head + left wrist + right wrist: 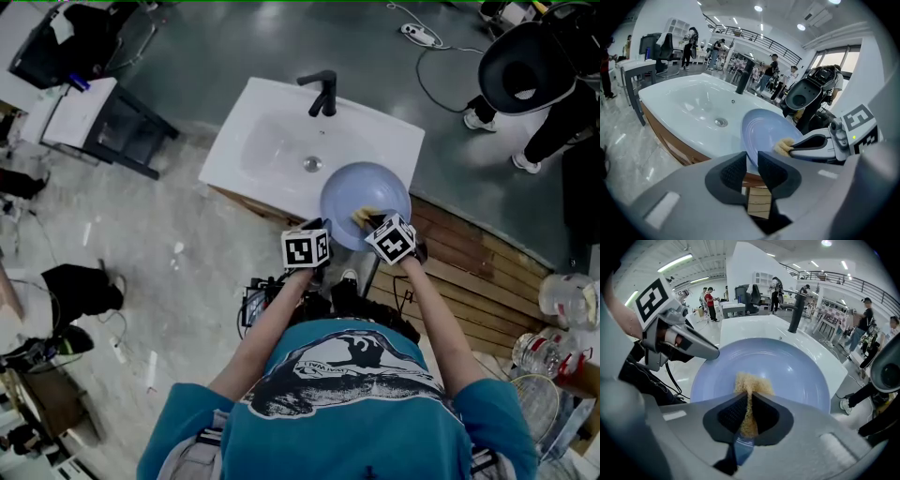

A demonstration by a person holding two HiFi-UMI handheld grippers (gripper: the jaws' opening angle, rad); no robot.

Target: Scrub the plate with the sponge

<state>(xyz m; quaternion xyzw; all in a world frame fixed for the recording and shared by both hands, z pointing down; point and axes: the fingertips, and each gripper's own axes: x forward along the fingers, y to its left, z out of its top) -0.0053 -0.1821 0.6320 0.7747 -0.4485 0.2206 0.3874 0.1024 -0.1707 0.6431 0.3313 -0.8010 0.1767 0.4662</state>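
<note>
The white sink [246, 159] stood on a wooden cabinet in a wide, busy hall, with its black tap [323, 92] at the back. The blue plate [366, 187] hung over its near right corner, tilted up towards me.

My worry was the hold. The left gripper [750, 171] had the plate only by its lower rim, jaws closed narrowly on that edge. A hard push from the sponge [750, 380] could have levered the plate round or slipped it out, to drop on the sink's edge or the floor. The right gripper [749, 414] pinched the sponge tight, squashing it thin between the pads. The sponge's free end pressed on the plate's face, low and near the middle. Too steep a stroke might have let the hard jaw tips scrape the plate.

Both forearms reached forward side by side, grippers close together and angled downward, the right more steeply.
</note>
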